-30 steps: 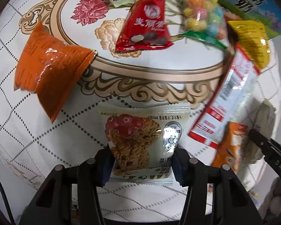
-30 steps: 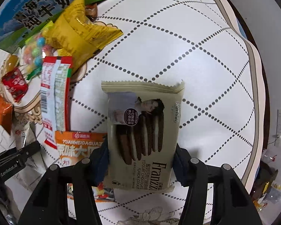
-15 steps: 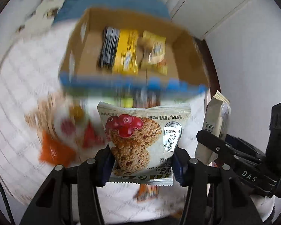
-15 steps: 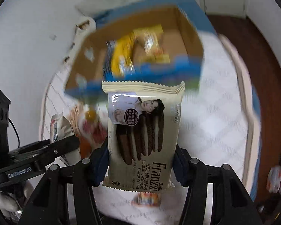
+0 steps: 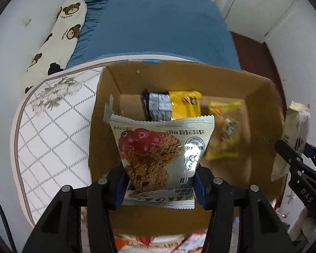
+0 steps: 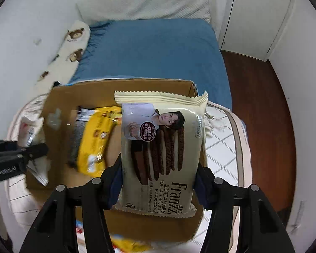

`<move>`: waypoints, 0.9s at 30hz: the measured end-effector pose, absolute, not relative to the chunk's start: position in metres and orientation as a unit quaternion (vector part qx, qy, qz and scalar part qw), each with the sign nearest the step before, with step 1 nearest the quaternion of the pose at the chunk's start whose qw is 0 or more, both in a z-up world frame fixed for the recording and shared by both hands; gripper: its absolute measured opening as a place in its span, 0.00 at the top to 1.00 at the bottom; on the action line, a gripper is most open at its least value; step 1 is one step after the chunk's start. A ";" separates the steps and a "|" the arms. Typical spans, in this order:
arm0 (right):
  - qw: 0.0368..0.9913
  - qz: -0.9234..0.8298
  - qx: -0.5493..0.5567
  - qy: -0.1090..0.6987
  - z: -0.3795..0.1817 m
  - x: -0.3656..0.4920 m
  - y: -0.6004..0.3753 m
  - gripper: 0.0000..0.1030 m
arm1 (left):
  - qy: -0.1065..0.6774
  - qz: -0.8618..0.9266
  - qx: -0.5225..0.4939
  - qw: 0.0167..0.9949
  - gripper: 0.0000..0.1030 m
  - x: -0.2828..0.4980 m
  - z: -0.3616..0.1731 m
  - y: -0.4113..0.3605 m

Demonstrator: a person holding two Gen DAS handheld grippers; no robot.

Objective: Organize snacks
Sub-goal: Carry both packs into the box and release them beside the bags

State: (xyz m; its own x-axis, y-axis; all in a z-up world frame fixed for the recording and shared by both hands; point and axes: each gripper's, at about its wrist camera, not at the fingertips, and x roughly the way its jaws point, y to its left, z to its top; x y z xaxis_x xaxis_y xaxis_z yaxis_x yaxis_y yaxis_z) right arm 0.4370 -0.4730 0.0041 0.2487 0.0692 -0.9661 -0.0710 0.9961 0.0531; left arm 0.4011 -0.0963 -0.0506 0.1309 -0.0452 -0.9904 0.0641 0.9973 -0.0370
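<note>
My left gripper (image 5: 159,186) is shut on a cranberry oat cookie packet (image 5: 158,158), held above the open cardboard box (image 5: 179,78). Inside the box lie a grey-and-yellow packet (image 5: 172,105) and a yellow snack bag (image 5: 223,130). My right gripper (image 6: 158,189) is shut on a cream Franzzi chocolate cookie pack (image 6: 160,154), hanging over the right part of the same box (image 6: 84,92). The right gripper (image 5: 299,168) with its cream pack shows at the right edge of the left wrist view. At the left edge of the right wrist view the left gripper (image 6: 21,154) appears with its packet.
The box stands on a white quilted table top (image 5: 52,143) with dotted diamond lines. Behind it is a bed with a blue sheet (image 5: 153,27) and a bear-print pillow (image 5: 59,35). Loose snack packets (image 5: 137,241) lie below the box's near wall. A white door (image 6: 257,16) and wooden floor (image 6: 261,113) are to the right.
Both grippers have risen and swung away from the snack pile on the table to above the cardboard box, each still holding its packet. The box now fills the middle of both views.
</note>
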 end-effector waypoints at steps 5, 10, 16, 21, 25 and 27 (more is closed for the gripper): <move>0.773 0.040 -0.008 0.633 -0.026 0.451 -0.471 0.42 | 0.674 -0.015 0.012 0.738 0.51 0.435 -0.078 -0.089; 0.752 0.033 -0.004 0.658 -0.055 0.467 -0.471 0.28 | 0.685 -0.005 0.025 0.728 0.47 0.451 -0.097 -0.082; 0.749 0.031 0.006 0.662 -0.066 0.469 -0.472 0.09 | 0.688 -0.025 -0.011 0.725 0.10 0.455 -0.109 -0.075; 0.748 0.039 0.003 0.662 -0.067 0.467 -0.464 0.09 | 0.689 -0.031 -0.007 0.724 0.08 0.445 -0.113 -0.080; 0.750 0.042 0.013 0.660 -0.063 0.461 -0.461 0.09 | 0.688 -0.030 -0.011 0.725 0.08 0.435 -0.110 -0.082; 0.750 0.042 0.014 0.660 -0.060 0.456 -0.459 0.09 | 0.686 -0.026 -0.009 0.727 0.08 0.429 -0.108 -0.082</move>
State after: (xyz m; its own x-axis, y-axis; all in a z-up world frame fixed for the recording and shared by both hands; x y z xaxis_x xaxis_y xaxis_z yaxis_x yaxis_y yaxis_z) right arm 0.4565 -0.4588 -0.0596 0.1264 0.0820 -0.9886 -0.0454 0.9960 0.0768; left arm 0.4293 -0.0821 -0.1084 0.0583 -0.0505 -0.9970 0.0246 0.9985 -0.0492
